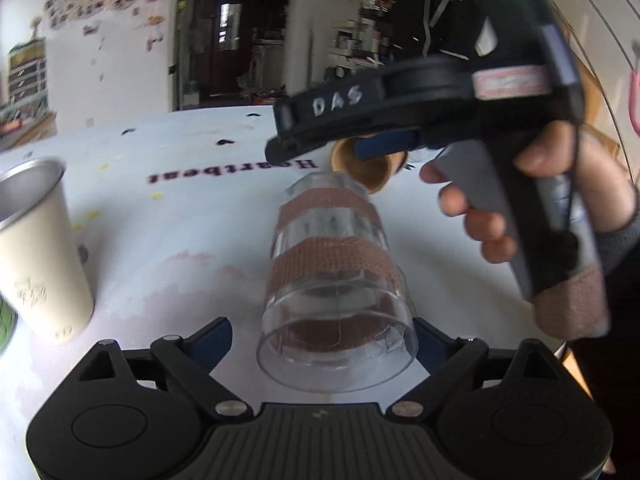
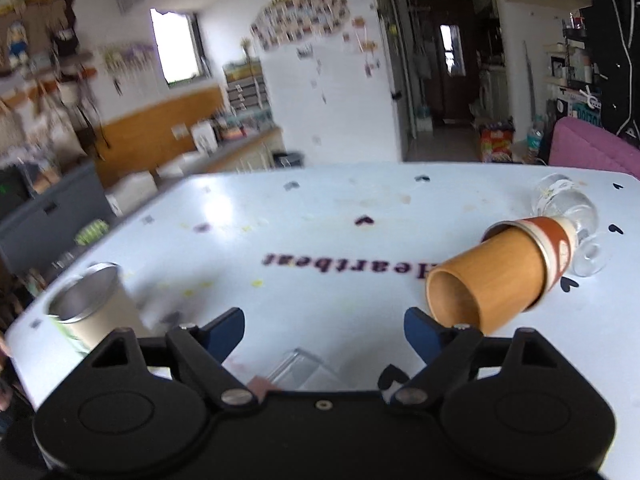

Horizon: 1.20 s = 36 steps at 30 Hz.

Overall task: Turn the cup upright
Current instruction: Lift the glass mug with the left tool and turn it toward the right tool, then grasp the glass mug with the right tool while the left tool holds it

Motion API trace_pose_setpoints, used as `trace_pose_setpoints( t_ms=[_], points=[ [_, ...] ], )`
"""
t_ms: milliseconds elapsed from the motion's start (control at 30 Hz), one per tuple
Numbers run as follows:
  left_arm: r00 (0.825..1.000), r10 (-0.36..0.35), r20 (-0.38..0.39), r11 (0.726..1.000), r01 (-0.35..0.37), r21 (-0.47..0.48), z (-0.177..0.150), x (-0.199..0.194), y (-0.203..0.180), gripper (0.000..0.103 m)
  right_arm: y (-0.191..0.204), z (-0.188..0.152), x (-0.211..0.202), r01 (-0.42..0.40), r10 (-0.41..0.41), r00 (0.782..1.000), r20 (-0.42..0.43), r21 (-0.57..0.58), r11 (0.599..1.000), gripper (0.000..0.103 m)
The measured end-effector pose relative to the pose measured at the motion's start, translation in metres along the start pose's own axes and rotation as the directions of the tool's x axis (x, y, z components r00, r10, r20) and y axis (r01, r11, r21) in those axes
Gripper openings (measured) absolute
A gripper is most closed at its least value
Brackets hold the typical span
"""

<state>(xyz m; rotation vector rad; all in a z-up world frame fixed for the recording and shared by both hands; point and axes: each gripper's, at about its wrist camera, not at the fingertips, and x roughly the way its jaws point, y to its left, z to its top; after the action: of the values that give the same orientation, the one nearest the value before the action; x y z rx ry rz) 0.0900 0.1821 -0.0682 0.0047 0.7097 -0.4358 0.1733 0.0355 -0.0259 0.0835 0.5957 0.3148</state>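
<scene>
- Cups are lying and standing on the white tabletop [image 1: 168, 248]; our left hand-held gripper [image 1: 320, 332] is sitting with its jaws spread wide around the open mouth of a clear cup [image 1: 332, 280] that is lying on its side, wrapped in tan fabric bands, and we cannot tell whether the fingers are touching it.
- Only the left wrist view is showing our right hand-held gripper [image 1: 384, 148] from outside, gripped in our right hand [image 1: 532, 200] above the clear cup's far end.
- From the right wrist view, that gripper [image 2: 324, 332] is hanging open and empty, with only a corner of the clear cup [image 2: 296, 368] peeking in below.
- A wooden cup [image 2: 488, 276] is lying on its side just beside the right finger, with a glass [image 2: 568, 216] on its side behind it.
- A metal cup [image 1: 36, 248] is standing upright to the left.
</scene>
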Motion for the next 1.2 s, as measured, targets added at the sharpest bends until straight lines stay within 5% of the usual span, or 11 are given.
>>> trace_pose_setpoints(
  t_ms=[233, 633, 1000, 1200],
  points=[
    [0.999, 0.038, 0.026, 0.992, -0.035, -0.121, -0.01, -0.012, 0.025, 0.095, 0.006, -0.006, 0.024, 0.106, -0.119, 0.988, -0.103, -0.12, 0.987, 0.084],
    [0.992, 0.105, 0.064, 0.959, -0.084, -0.27, -0.014, -0.009, 0.049, 0.095, -0.032, -0.029, -0.034, 0.181, -0.198, 0.976, -0.096, -0.163, 0.97, 0.085],
    [0.984, 0.132, 0.118, 0.949, -0.092, -0.302, -0.019, -0.022, 0.045, 0.095, -0.04, -0.063, -0.069, 0.055, -0.064, 0.99, -0.128, -0.071, 0.996, 0.085],
    [0.979, 0.014, 0.205, 0.962, 0.042, -0.27, -0.005, -0.042, 0.035, 0.093, -0.026, -0.07, -0.071, 0.001, -0.01, 0.991, -0.132, -0.067, 0.998, 0.085]
  ],
)
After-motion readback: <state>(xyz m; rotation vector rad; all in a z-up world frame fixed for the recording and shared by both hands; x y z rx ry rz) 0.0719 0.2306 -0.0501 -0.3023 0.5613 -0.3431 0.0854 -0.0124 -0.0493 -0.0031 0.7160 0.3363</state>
